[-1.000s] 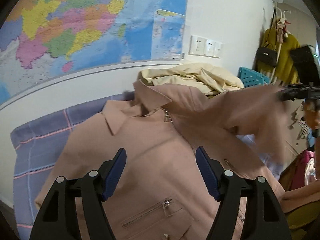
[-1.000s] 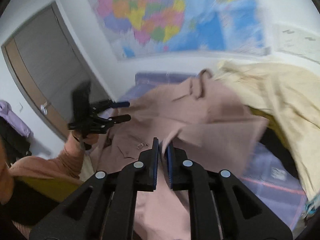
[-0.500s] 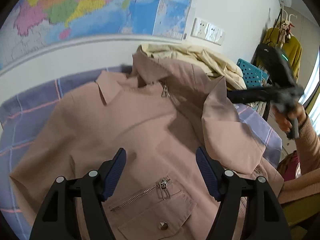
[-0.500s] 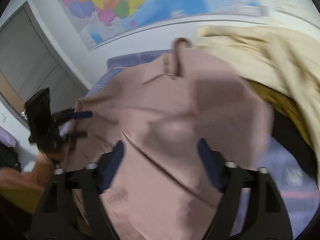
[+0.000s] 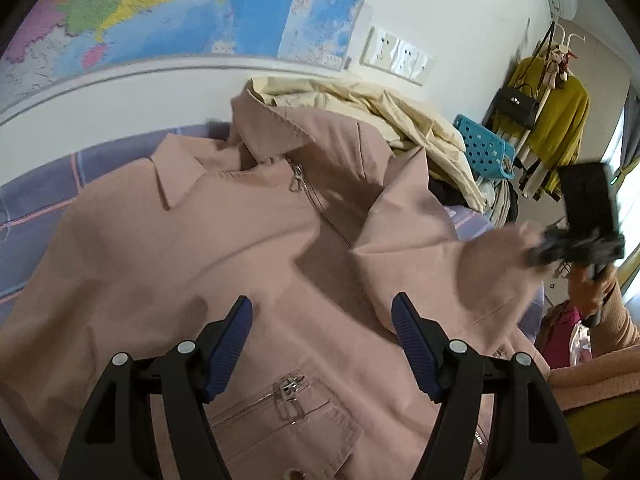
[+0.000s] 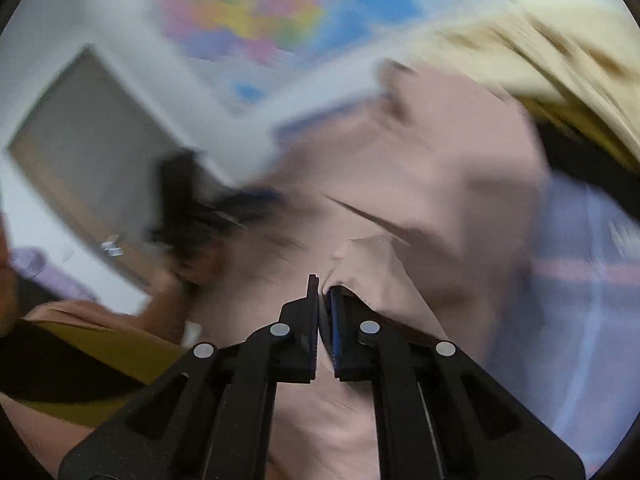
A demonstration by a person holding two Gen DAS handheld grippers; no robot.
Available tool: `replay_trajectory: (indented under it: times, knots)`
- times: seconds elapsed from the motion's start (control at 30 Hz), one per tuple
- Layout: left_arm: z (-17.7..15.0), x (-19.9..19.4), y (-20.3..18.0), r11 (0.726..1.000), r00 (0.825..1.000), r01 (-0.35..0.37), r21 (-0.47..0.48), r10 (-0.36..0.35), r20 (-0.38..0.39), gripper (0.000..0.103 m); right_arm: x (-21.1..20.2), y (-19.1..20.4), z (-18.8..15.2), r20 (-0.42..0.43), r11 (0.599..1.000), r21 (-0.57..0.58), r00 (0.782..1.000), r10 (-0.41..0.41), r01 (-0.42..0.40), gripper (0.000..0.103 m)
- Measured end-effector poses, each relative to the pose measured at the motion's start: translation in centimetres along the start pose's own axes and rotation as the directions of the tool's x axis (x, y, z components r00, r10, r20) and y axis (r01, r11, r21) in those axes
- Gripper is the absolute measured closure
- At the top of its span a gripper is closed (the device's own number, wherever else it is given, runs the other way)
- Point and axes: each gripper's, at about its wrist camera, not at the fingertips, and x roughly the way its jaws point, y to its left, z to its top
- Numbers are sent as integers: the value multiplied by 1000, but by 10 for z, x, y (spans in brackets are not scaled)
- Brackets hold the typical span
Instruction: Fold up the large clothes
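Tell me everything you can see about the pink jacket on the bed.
The pink jacket is dusty-pink woven fabric with a pointed collar, a metal front zipper and a zippered chest pocket. It lies front-up on a purple checked sheet, its collar against a cream garment. The right tongs are shut, seemingly pinching one fold; the left tongs hover open above.

left gripper: black plastic two-finger frame, ribbed dark-blue pads, round silver rivets at the linkage joints | right gripper: same black frame, blue pad edges, silver rivets; elsewhere seen as black boxy body, blurred | person's sleeve: tan-orange ribbed knit | garment below the sleeve: mustard-yellow
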Motion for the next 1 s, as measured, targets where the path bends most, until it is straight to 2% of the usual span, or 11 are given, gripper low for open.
replay_trajectory:
  times: [0.13,0.23,0.37,0.47,0.53,0.6,0.67,0.73,0.83,0.93,1.0]
  knots:
    - [2,-31,12,999,997,-6,-37,9,73,34,46,50,45,0,987,-121,995,103,-103,98]
    - [3,-59,21,998,990,-27,-64,36,137,34,103,70,65,-60,974,-174,989,133,-142,93]
    - [-2,-88,32,991,979,-90,-99,107,175,28,155,67,79,-147,980,-176,987,62,-88,46]
    - [-11,-91,33,989,981,-103,-108,119,154,28,138,57,86,-91,980,-183,994,58,-74,41]
    - [-18,-86,32,989,985,-104,-104,117,125,23,114,43,86,-11,982,-191,1000,-9,7,36]
    - [-25,-74,32,989,988,-116,-95,124,88,20,89,19,89,74,971,-182,987,-146,157,34]
    - [-32,-53,36,983,986,-162,-89,164,11,18,65,-11,88,131,946,-132,951,-279,296,27]
    - [-39,-32,44,980,984,-164,-113,155,-85,18,41,-49,81,151,895,-53,890,-431,442,26]
    - [-46,-14,50,984,985,-102,-143,79,-156,18,28,-94,66,99,851,22,846,-524,524,22]
    - [-43,-10,46,987,988,-19,-158,-5,-154,18,32,-125,57,39,858,42,857,-514,512,20]
    - [-39,-8,39,991,988,-8,-133,-13,-155,17,46,-140,57,10,890,67,891,-453,451,21]
